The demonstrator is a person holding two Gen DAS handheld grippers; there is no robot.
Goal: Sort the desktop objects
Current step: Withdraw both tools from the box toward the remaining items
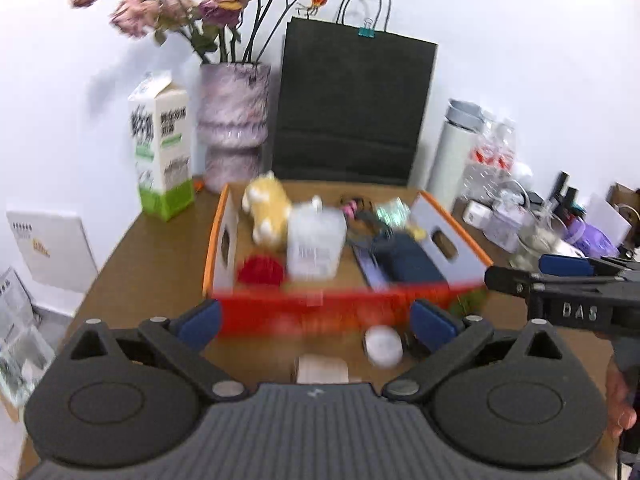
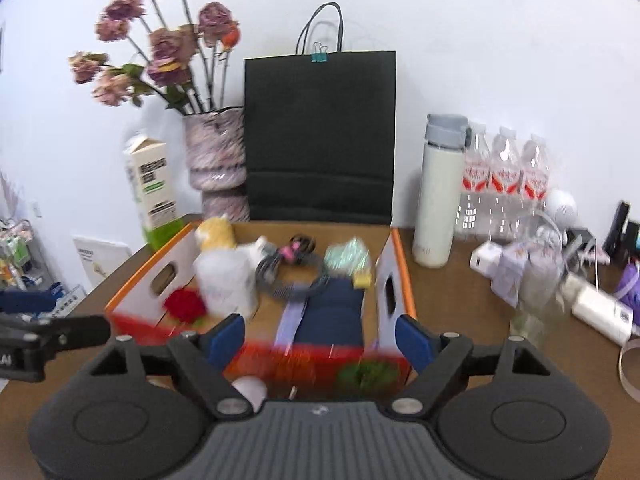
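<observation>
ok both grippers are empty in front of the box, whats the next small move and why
Probably bring the left gripper down onto the small white round thing lying on the desk just in front of the orange box. Its jaws stand open and empty with that thing close to the right-hand finger, and it is one of the few items not yet in the box.

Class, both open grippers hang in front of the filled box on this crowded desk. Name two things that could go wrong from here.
1. The white round object and the flat item lie right below the left gripper; a low sweep might knock them off the desk.
2. Beside the right gripper, bottles and the flask stand close together; a sideways swing could topple them.
</observation>
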